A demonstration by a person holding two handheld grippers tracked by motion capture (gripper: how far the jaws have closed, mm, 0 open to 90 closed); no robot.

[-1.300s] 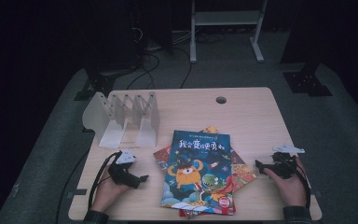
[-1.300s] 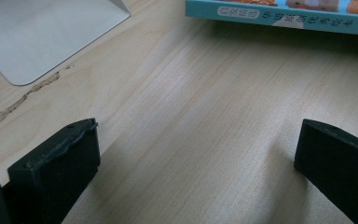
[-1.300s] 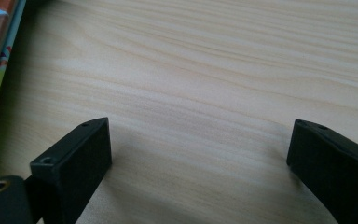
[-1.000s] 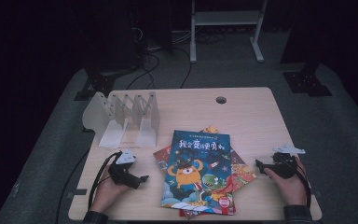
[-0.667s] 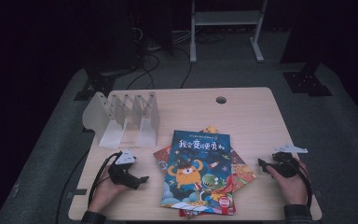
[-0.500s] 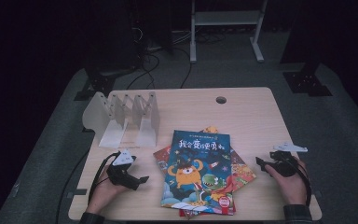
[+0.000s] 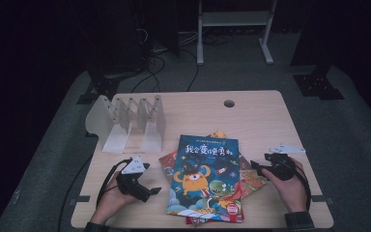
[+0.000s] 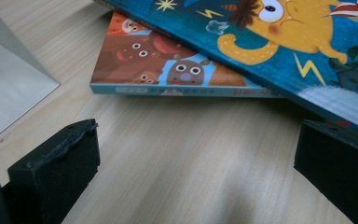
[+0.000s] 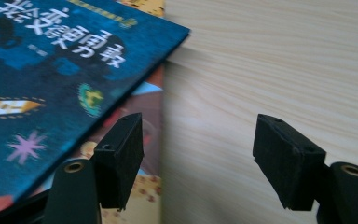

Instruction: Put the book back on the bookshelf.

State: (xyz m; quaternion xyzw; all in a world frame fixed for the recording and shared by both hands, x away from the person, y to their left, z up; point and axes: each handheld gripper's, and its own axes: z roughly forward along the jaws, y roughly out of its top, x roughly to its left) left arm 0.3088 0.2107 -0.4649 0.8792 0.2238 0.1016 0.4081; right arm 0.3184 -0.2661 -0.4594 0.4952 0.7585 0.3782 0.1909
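Note:
A stack of picture books lies on the table's near middle, with a blue monster-cover book (image 7: 204, 176) (image 8: 279, 42) (image 9: 51, 70) on top. An orange-brown book (image 8: 168, 70) pokes out beneath it. My left gripper (image 7: 150, 192) (image 8: 196, 158) hovers left of the stack, open, with bare wood between its jaws. My right gripper (image 7: 257, 166) (image 9: 198, 154) sits at the stack's right edge. Its jaws have just closed a little but stand open, nothing between them. Its left jaw hangs over the lower book's edge.
A white ribbed book stand (image 7: 128, 121) (image 8: 4, 93) stands at the table's back left. The wooden table (image 7: 270, 121) has a cable hole (image 7: 229, 103) near its far edge. Dark floor and metal frames surround the table.
Both hands have lifted slightly and edged inward toward the book stack. The right gripper's jaws narrowed a little. The books have not moved.

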